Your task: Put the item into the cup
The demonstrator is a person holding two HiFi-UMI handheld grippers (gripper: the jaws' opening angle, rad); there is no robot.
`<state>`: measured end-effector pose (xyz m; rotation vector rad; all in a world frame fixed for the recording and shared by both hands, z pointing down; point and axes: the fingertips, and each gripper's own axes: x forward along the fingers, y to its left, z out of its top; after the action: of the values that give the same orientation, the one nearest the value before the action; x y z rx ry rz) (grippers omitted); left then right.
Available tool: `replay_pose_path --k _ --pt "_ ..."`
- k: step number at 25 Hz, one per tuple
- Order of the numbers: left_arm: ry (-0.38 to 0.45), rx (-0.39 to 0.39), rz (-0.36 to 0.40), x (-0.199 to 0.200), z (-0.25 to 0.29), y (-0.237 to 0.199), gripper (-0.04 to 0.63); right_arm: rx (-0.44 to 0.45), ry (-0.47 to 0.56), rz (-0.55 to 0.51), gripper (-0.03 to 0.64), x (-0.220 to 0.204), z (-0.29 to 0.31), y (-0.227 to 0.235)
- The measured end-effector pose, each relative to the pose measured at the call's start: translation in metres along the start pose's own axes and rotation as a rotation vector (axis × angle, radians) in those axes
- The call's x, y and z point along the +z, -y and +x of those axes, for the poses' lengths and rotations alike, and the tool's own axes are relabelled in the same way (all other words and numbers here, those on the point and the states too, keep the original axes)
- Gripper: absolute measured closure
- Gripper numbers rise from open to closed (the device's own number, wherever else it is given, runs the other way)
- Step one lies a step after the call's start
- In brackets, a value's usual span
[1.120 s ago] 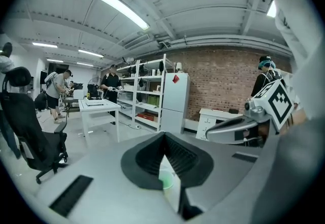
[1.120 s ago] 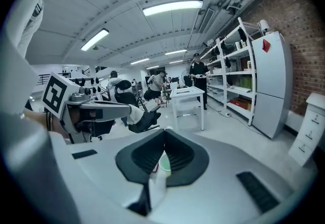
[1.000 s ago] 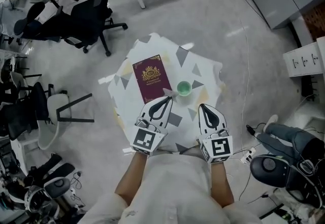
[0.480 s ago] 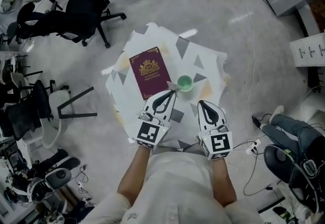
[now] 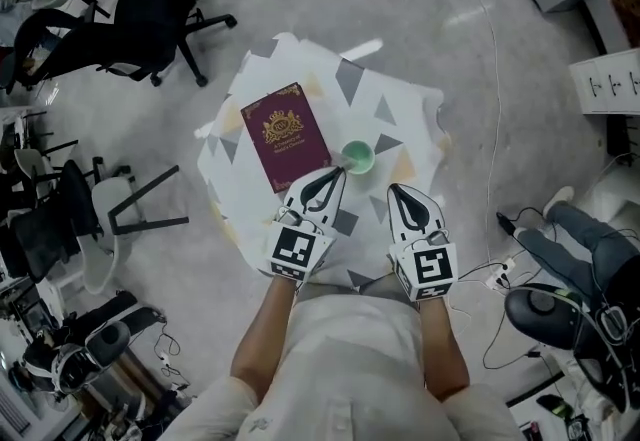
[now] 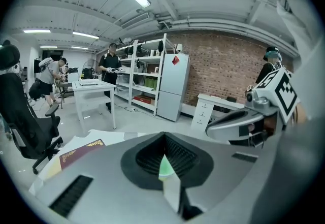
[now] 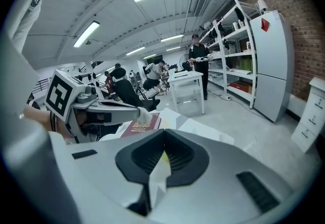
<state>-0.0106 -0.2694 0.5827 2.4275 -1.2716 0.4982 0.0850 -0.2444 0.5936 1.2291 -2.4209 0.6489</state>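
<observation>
A small table under a white cloth printed with grey and tan triangles (image 5: 400,129) carries one pale green round cup (image 5: 357,156), smooth-walled and open at the top; one flat rectangular maroon booklet with a gold crest on its cover (image 5: 283,136) lies at about 9 o'clock from the cup, apart from it.

There are two grippers, each a white hard shell tapering to a point, with ribbed black pads inside and a cube of black-and-white square markers at the rear; the left gripper (image 5: 337,172) has its jaws closed on one small white lump (image 7: 144,116), pinched at the very tips, too small to make out what it is; the lump sits at the cup's rim at 8 o'clock, and whether it touches the rim cannot be told; the right gripper (image 5: 396,189) has its jaws pressed together with nothing between them, at 4 o'clock from the cup and near it.

Bare cloth lies at 12 and at 3 o'clock from the cup; the cloth's edge is wavy and hangs over the tabletop on all sides; smooth pale grey floor (image 5: 420,19) surrounds the table, and a black swivel chair (image 5: 160,14) stands well apart at 10 o'clock.
</observation>
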Motion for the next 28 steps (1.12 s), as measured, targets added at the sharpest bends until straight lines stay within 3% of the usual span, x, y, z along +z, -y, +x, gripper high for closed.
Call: replay_pose_path --k 28 --pt "-0.163 -0.056 0.023 -0.052 0.046 0.002 0.584 0.013 -0.081 0.025 0.609 -0.032 0.025 0.011"
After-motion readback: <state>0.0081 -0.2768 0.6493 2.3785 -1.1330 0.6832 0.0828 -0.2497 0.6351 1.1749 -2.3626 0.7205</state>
